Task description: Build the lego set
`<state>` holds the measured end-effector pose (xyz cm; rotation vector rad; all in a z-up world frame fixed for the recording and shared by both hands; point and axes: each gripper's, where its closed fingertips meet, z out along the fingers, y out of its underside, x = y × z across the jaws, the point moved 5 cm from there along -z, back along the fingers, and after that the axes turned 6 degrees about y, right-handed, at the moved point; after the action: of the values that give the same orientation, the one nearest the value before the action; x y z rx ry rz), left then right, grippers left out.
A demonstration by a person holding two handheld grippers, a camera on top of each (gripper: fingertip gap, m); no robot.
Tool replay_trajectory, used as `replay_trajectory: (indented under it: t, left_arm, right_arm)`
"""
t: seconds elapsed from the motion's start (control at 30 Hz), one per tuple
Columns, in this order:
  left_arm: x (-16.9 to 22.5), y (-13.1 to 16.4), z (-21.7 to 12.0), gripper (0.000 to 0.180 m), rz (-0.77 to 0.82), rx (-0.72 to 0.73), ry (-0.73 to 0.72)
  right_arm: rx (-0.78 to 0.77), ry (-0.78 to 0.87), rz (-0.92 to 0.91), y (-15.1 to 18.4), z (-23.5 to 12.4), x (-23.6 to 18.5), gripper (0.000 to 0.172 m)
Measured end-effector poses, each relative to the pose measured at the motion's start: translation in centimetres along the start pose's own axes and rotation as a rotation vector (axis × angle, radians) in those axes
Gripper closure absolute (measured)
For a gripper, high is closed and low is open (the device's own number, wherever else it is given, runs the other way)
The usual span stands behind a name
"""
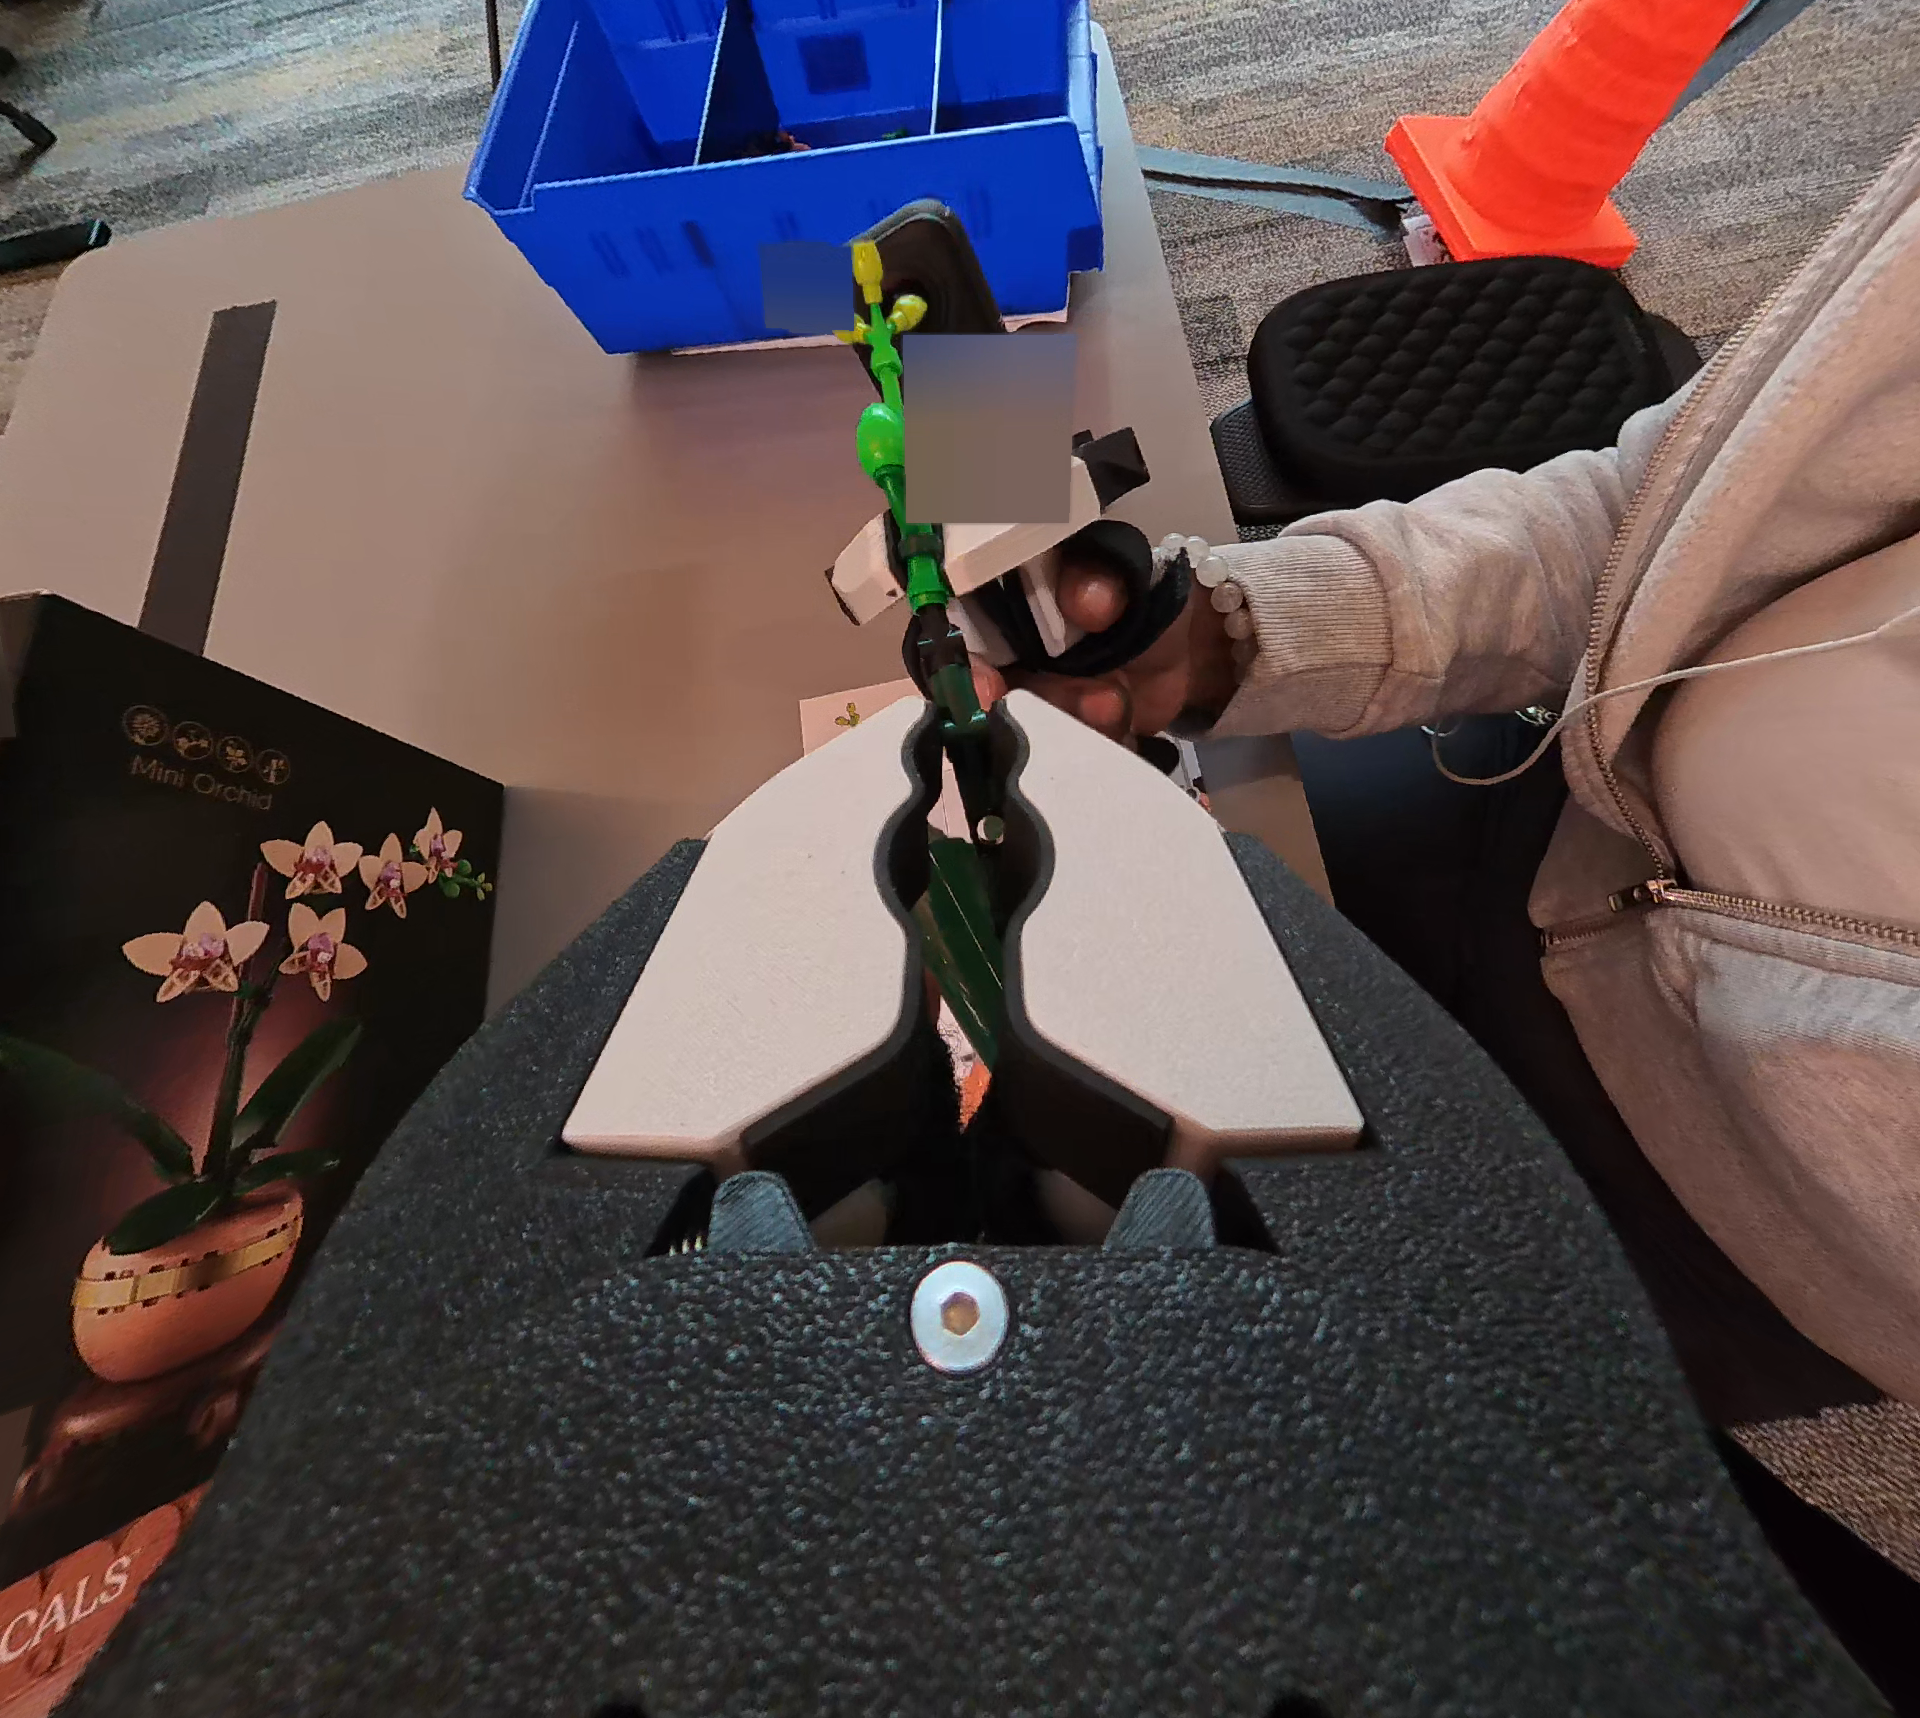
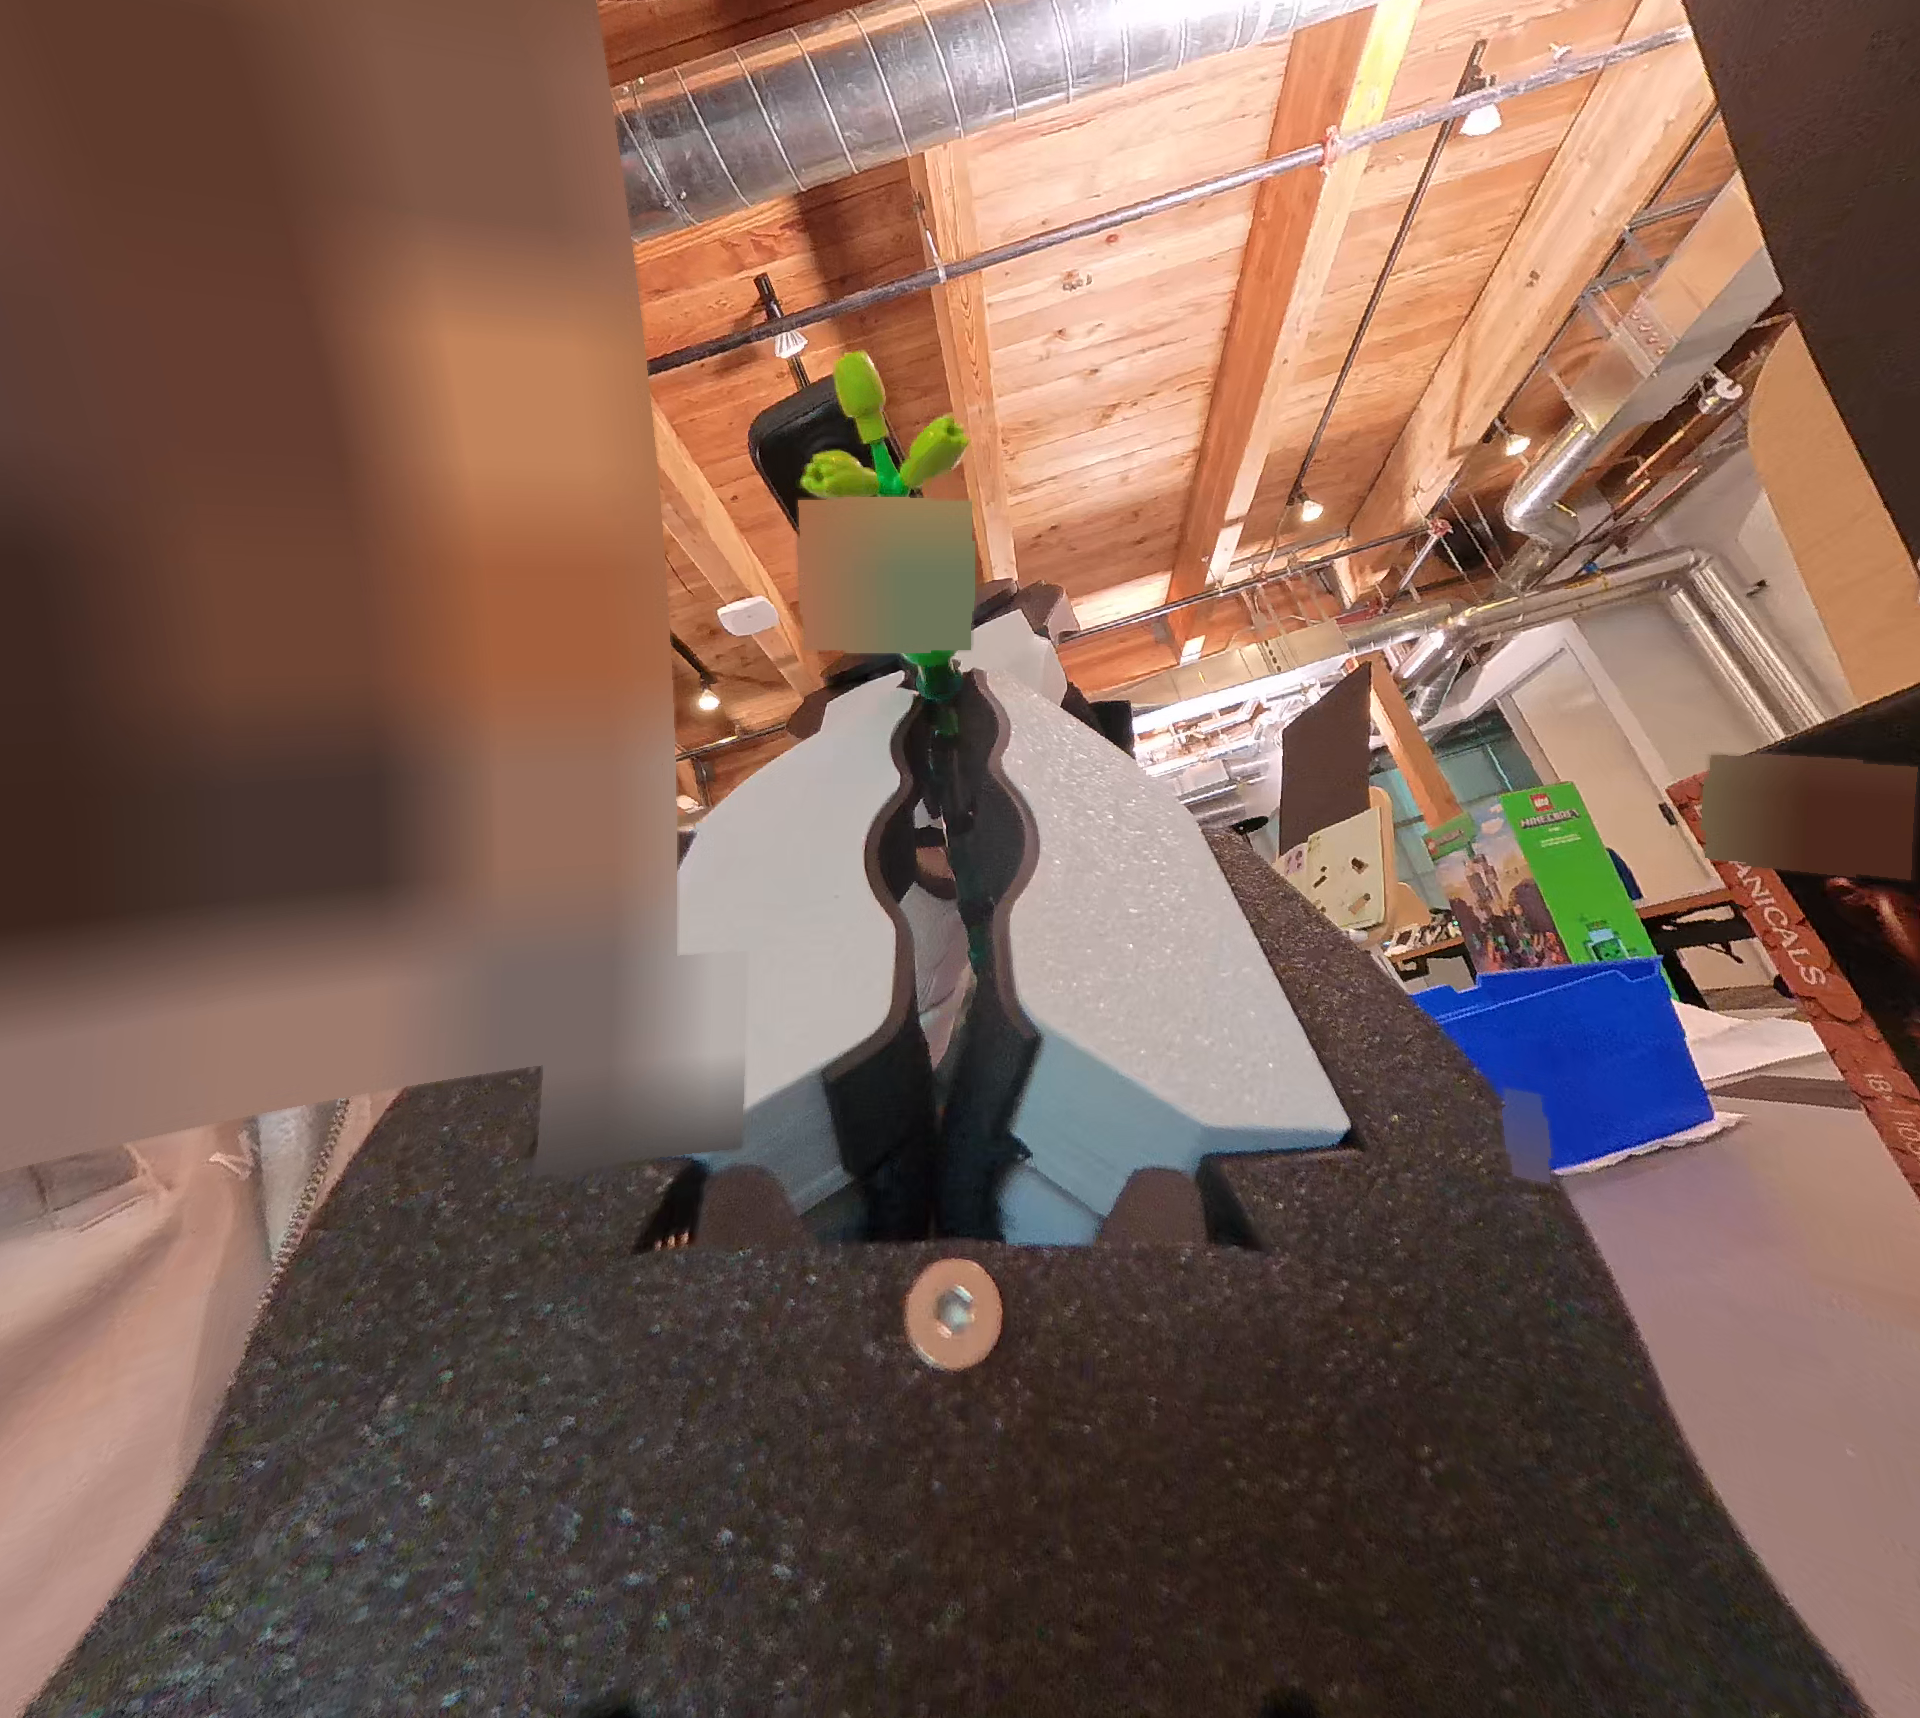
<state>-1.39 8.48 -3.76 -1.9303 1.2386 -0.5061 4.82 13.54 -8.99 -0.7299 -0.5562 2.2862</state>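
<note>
Both hand-held grippers are on the same toy plant stem [image 1: 902, 515], a green brick-built stalk w/ yellow-green buds at the top, held up in the air above the table [image 1: 436, 463].

Left hand-held gripper [image 1: 961, 733] is clamped on the dark green bottom end, a leaf piece sitting further back between the fingers. Right hand-held gripper [image 2: 940, 692] is pinched on the stalk a bit higher up; in the left view you can see its white fingers [image 1: 868, 572] closed around the bright green part, w/ a person's hand [image 1: 1132, 629] on the handle.

What could go wrong imo: the stalk is thin and made of segments, so if the two grippers twist or pull out of line it prob pops apart at a joint. The buds could knock off too. A dropped bit would land on the table or roll off it.

Hard to see:
- mosaic patches cover the middle of the stalk in both views
- exact pad contact on the left is murky, dark stem against dark pad lining
- blue bin [image 1: 810, 110] behind has dividers, contents barely visible
- flower box [image 1: 208, 993] cut off at the left edge
</note>
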Motion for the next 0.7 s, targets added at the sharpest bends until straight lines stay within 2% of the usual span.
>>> replay_trajectory:
  t: [0.5, 0.7]
  left_arm:
    - [0.19, 0.06, -0.03, 0.173, -0.002, 0.035, 0.006]
    - [0.24, 0.2, -0.06, 0.172, 0.004, 0.055, -0.006]
  right_arm:
    - [0.052, -0.049, 0.037, 0.17, 0.2, -0.03, 0.167]
    - [0.127, -0.09, 0.182, 0.64, 0.18, 0.17, 0.167]
